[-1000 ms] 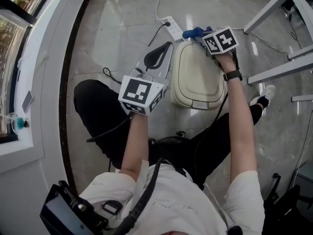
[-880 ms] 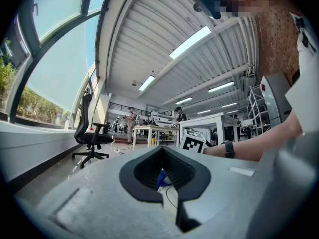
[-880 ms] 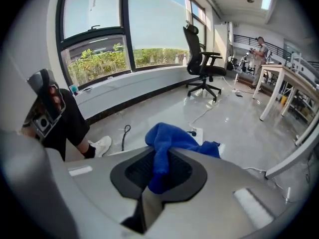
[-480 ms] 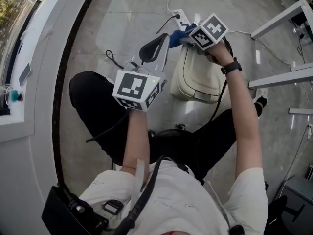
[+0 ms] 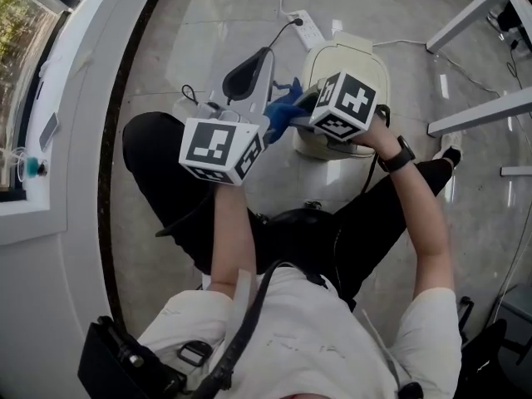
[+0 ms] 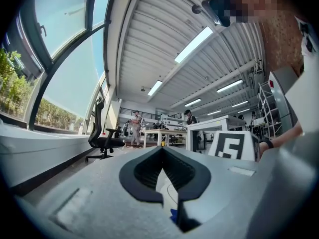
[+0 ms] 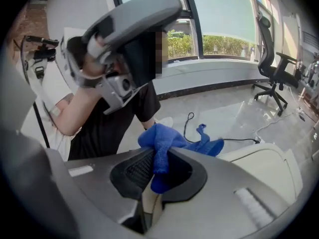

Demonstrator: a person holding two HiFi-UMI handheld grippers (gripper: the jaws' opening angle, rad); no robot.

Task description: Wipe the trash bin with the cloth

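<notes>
Cloth [image 7: 167, 141] is pinched in the right tongs [image 7: 152, 183] beside the bin [image 5: 353, 56] in the upper middle, the left tongs [image 6: 168, 188] are closed on nothing, and more wiping looks left to do.

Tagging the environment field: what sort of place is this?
Likely an open-plan lab or workshop office: black swivel office chair, white workbenches, ribbed metal ceiling with long strip lights.

Bright daylight from windows [image 7: 219, 14]; fisheye edge distortion; floor [image 5: 208, 23] glare.
</notes>
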